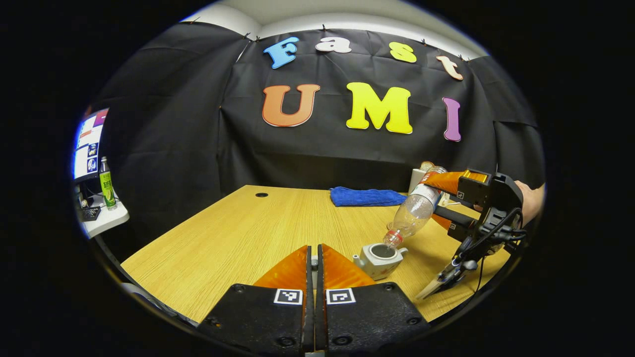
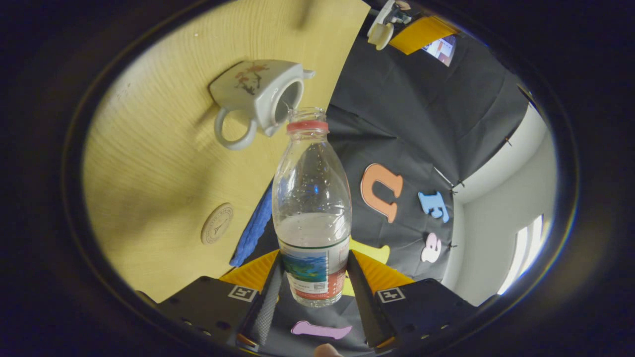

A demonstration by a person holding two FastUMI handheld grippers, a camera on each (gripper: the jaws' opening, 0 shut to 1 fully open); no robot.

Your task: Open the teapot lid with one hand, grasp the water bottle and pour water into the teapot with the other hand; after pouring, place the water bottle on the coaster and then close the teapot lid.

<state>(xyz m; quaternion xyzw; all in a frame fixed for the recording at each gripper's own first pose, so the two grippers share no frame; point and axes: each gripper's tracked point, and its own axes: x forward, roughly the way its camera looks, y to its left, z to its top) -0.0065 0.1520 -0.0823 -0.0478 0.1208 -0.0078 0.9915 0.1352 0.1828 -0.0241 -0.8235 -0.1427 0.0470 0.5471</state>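
A: What do the right gripper's (image 2: 312,277) fingers have?
B: Both press on the labelled base of the water bottle (image 2: 311,208), which is tipped neck-down. Just beyond its uncapped mouth sits the open teapot (image 2: 258,94) on the wooden table (image 2: 149,168). A round coaster (image 2: 217,223) lies off to one side, beside a blue cloth (image 2: 254,225).
A: And the left gripper (image 1: 314,263)?
B: Its fingers are nearly closed; a thin gap remains, and I cannot tell whether anything sits in it. The teapot stands just ahead of them, slightly rightward.

black gripper bodies (image 1: 317,317), square markers, cables
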